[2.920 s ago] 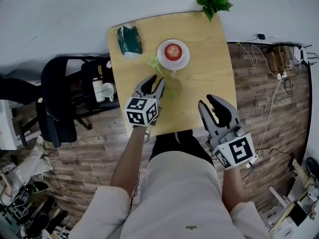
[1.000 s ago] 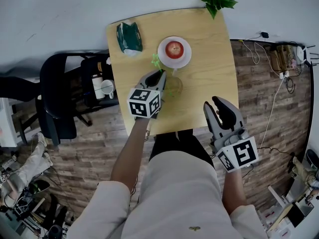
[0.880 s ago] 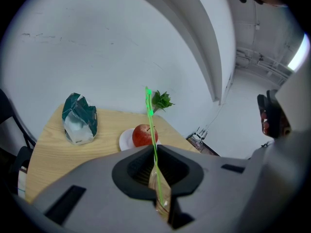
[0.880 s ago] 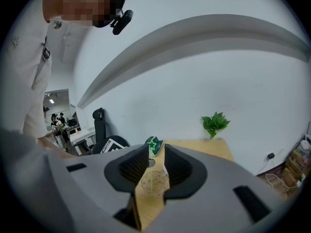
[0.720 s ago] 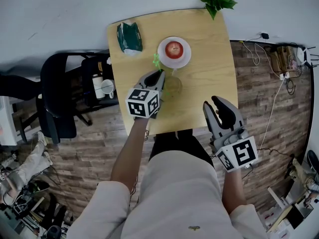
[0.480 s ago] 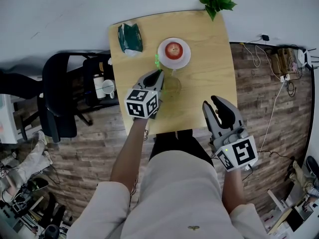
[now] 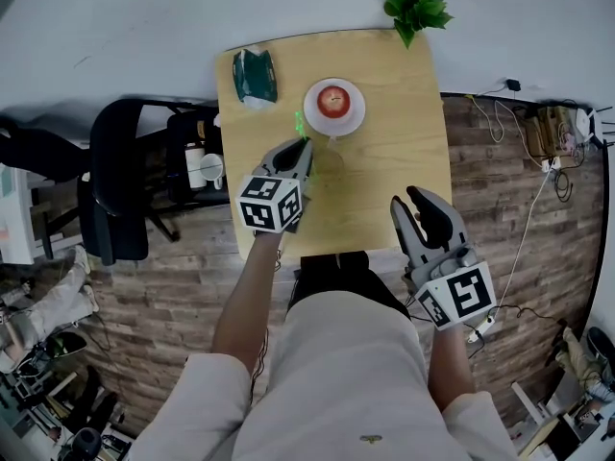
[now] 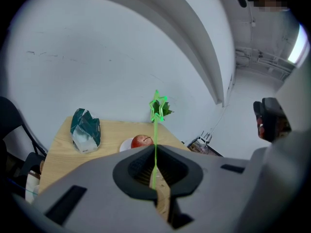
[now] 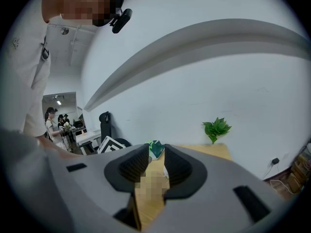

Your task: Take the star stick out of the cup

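Grips the star stick (image 8: 157,108) in the left tool (image 7: 298,148), jaws pressed together on the thin green shaft. Points the shaft straight out along the jaws, star end away from the tool, toward the plate (image 7: 356,118) with the apple (image 7: 333,99). Finds the cup (image 7: 332,164) on the bench (image 7: 404,152), just right of that tool. Cannot tell whether the lower end is out of the cup: hidden under the tool. Holds the right tool (image 7: 408,200) spread and empty at the near bench edge, farther off. Likely calls for a pull along the shaft, upward.
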The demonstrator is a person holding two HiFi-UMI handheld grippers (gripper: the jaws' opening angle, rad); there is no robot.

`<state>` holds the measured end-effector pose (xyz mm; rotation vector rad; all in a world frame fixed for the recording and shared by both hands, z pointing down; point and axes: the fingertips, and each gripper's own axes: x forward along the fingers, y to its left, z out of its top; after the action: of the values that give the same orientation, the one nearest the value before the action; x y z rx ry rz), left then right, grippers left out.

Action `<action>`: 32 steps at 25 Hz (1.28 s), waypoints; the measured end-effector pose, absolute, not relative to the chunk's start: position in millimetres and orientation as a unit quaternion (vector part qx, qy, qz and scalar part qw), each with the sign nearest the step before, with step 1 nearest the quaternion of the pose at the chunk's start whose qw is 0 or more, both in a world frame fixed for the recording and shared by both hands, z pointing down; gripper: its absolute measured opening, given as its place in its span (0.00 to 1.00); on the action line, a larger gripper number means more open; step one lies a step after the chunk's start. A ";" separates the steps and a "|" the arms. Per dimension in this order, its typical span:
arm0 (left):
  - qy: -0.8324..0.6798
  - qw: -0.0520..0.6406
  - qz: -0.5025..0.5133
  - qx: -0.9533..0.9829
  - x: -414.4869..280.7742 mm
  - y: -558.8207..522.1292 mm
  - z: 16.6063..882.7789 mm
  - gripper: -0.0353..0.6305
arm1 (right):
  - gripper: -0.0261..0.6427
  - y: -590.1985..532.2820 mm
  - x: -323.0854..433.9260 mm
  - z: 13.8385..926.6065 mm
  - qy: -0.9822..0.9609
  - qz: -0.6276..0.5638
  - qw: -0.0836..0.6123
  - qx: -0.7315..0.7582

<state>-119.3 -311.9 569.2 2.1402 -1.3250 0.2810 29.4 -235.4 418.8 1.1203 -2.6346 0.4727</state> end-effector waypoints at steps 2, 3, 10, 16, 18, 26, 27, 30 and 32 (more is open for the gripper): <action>-0.504 0.295 0.104 0.805 -117.5 -309.0 563.3 0.07 | 0.19 -233.0 33.8 416.1 -0.904 0.160 0.116 0.379; -0.507 0.291 0.103 0.805 -116.5 -307.6 559.9 0.07 | 0.19 -232.0 36.3 414.8 -0.905 0.159 0.114 0.377; -0.527 0.266 0.090 0.802 -104.7 -294.5 530.8 0.07 | 0.19 -222.8 55.7 403.5 -0.916 0.148 0.097 0.361; -0.543 0.239 0.069 0.802 -91.7 -279.7 493.3 0.07 | 0.19 -213.2 69.5 389.8 -0.926 0.136 0.078 0.343; -0.546 0.230 0.061 0.803 -85.9 -270.9 480.5 0.07 | 0.19 -206.7 73.2 384.8 -0.930 0.131 0.072 0.336; -0.568 0.197 0.040 0.798 -68.7 -244.7 438.6 0.07 | 0.19 -197.8 86.3 369.5 -0.944 0.113 0.051 0.306; -0.572 0.194 0.035 0.796 -68.5 -240.9 433.7 0.07 | 0.19 -197.0 87.0 368.9 -0.946 0.111 0.049 0.302; -0.583 0.188 0.021 0.791 -70.7 -228.4 421.6 0.07 | 0.19 -194.0 86.1 371.7 -0.949 0.111 0.047 0.292; -0.587 0.187 0.013 0.788 -72.5 -217.3 415.9 0.07 | 0.19 -190.3 82.8 375.8 -0.950 0.115 0.047 0.286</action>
<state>-72.5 -217.3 415.9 2.2172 -1.6509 0.0379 82.8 -190.3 375.8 0.8717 -2.8982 0.3509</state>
